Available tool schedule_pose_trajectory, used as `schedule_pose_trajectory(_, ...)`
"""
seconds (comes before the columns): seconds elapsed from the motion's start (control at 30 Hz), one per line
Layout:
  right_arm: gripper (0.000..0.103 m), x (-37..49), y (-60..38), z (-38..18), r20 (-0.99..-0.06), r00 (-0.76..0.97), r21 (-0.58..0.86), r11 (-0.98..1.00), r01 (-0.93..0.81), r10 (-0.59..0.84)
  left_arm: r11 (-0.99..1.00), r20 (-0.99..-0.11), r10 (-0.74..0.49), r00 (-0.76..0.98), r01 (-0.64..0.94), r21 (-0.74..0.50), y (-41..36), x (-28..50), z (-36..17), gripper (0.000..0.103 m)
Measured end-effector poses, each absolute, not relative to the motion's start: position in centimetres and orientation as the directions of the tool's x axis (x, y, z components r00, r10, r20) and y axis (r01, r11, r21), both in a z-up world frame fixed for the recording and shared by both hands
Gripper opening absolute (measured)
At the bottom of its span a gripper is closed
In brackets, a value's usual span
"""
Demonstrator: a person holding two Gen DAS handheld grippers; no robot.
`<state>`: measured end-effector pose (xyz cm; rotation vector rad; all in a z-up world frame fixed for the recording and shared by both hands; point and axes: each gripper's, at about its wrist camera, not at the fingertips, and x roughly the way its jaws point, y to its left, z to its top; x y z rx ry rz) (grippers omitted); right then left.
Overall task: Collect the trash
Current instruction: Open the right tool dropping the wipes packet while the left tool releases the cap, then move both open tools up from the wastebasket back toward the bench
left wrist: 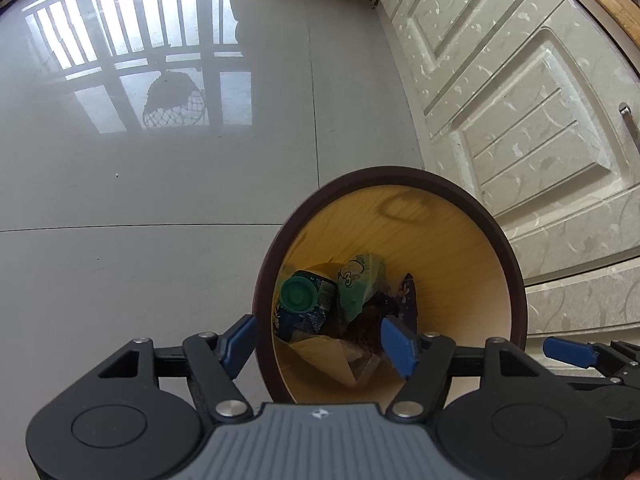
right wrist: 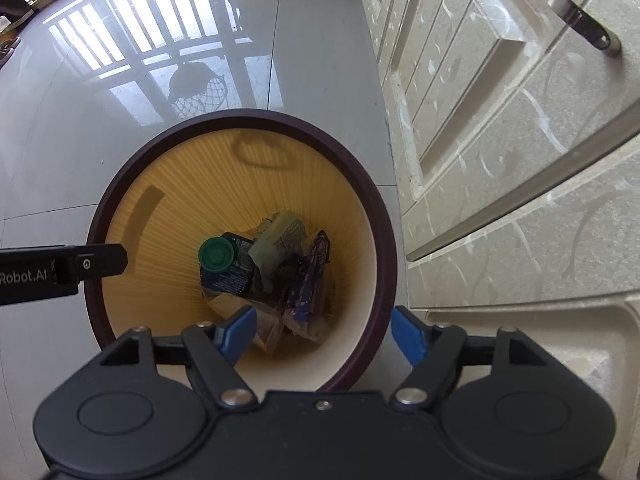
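A round trash bin with a dark brown rim (left wrist: 400, 174) (right wrist: 248, 116) and yellow inside stands on the floor. At its bottom lie a dark container with a green lid (left wrist: 298, 294) (right wrist: 216, 255), a pale green wrapper (left wrist: 354, 284) (right wrist: 276, 244), a purple wrapper (left wrist: 408, 296) (right wrist: 312, 276) and some clear plastic. My left gripper (left wrist: 320, 340) hangs open over the bin's left side, with nothing between its blue pads. My right gripper (right wrist: 323, 334) is open and empty above the bin's near right side. Both point steeply down into the bin.
Cream cabinet doors (left wrist: 520, 100) (right wrist: 500, 140) with a metal handle (right wrist: 580, 20) stand close on the bin's right. Glossy grey floor tiles (left wrist: 160, 200) spread to the left and beyond. A black finger of the left gripper (right wrist: 100, 258) reaches over the bin's left rim.
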<state>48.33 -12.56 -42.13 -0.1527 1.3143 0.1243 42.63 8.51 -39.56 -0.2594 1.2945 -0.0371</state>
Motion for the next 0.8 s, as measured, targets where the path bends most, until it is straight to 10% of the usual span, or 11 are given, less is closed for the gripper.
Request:
schedule_pose_trajectory(0.37, 0.095, 47.6, -13.3, -40.4, -0.954, 0.299, -0.054, 0.987, -0.153, -0.006, 0.982, -0.951, -0.121, 0.283, -0.108, -0.157, 9.3, 41.7, -38.1, 0.097)
schedule_pose_trajectory(0.8, 0.103, 46.3, -12.6, -37.6, -0.938, 0.348, -0.066, 0.981, -0.181, 0.001, 0.988, -0.939, -0.083, 0.332, -0.096, -0.121, 10.1, 40.4, -35.2, 0.103)
